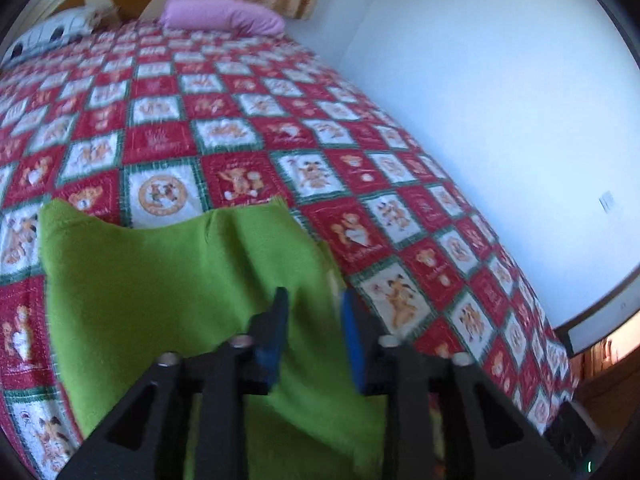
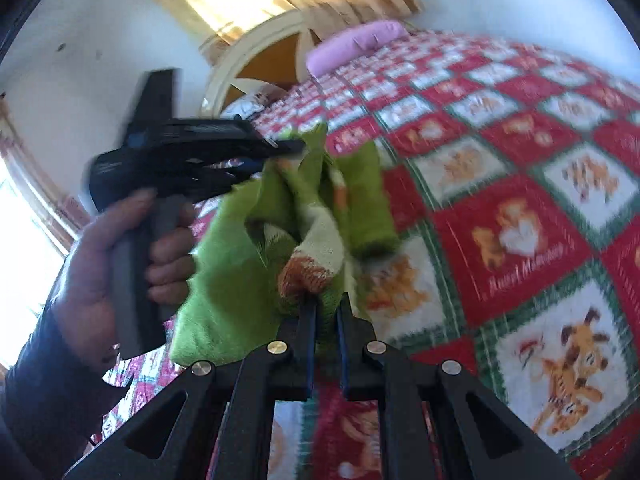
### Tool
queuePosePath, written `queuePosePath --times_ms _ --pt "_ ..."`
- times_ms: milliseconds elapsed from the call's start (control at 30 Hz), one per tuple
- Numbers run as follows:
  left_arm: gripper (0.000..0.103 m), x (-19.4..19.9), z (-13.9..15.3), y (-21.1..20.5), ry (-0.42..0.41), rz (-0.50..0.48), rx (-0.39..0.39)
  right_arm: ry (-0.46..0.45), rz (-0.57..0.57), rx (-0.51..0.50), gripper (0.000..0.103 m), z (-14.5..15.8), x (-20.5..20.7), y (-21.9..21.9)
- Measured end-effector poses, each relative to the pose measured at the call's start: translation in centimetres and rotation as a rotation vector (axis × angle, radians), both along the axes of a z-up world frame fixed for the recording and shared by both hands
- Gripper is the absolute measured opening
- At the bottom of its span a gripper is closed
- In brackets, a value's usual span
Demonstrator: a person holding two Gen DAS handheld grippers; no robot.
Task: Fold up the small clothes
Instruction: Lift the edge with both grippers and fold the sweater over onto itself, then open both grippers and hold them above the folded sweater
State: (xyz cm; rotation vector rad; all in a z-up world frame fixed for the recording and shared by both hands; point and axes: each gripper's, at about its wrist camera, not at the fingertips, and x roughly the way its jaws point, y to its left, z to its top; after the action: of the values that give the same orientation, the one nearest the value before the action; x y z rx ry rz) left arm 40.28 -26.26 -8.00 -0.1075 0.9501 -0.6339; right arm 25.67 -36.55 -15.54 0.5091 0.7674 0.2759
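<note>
A small green knit garment [image 1: 180, 280] with an orange and white pattern hangs lifted over the bed, bunched in the right wrist view [image 2: 280, 232]. My left gripper [image 1: 314, 304] has the green cloth between its fingers. In the right wrist view it [image 2: 280, 148] reaches in from the left, a hand on its handle, tips at the garment's upper edge. My right gripper [image 2: 325, 306] is shut on the garment's lower edge, by an orange patch [image 2: 308, 276].
The bed carries a red, white and green patchwork quilt [image 1: 248, 128] with animal prints. A pink pillow [image 1: 220, 14] and a patterned pillow [image 1: 52, 34] lie at the headboard. A white wall [image 1: 500, 80] runs along the bed's right side.
</note>
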Motion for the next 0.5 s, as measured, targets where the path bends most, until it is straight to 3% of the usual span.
queuePosePath --times_ms 33,67,100,200,367,467,500 --pt "0.050 -1.0 0.7 0.7 -0.040 -0.001 0.014 0.001 -0.001 -0.005 0.011 -0.1 -0.3 -0.1" --pt "0.063 -2.2 1.4 1.7 -0.082 0.001 0.018 -0.001 -0.009 -0.024 0.012 0.0 -0.5 -0.1" --pt "0.073 -2.8 1.7 2.5 -0.108 0.007 0.021 -0.022 -0.037 -0.057 0.019 0.6 -1.0 -0.2" --pt "0.078 -5.7 1.6 5.9 -0.188 0.043 0.101 -0.093 -0.137 -0.139 0.052 2.9 -1.8 -0.7" --pt "0.078 -8.4 -1.2 9.6 -0.210 0.131 0.162 -0.133 -0.083 -0.164 0.053 5.7 1.4 0.8" --pt "0.086 -9.0 -3.0 10.8 -0.173 0.174 0.124 -0.039 0.026 -0.214 0.051 5.1 5.9 3.3" --pt "0.090 -9.0 -3.3 11.0 -0.167 0.182 0.120 0.014 0.023 -0.242 0.033 4.1 7.6 3.7"
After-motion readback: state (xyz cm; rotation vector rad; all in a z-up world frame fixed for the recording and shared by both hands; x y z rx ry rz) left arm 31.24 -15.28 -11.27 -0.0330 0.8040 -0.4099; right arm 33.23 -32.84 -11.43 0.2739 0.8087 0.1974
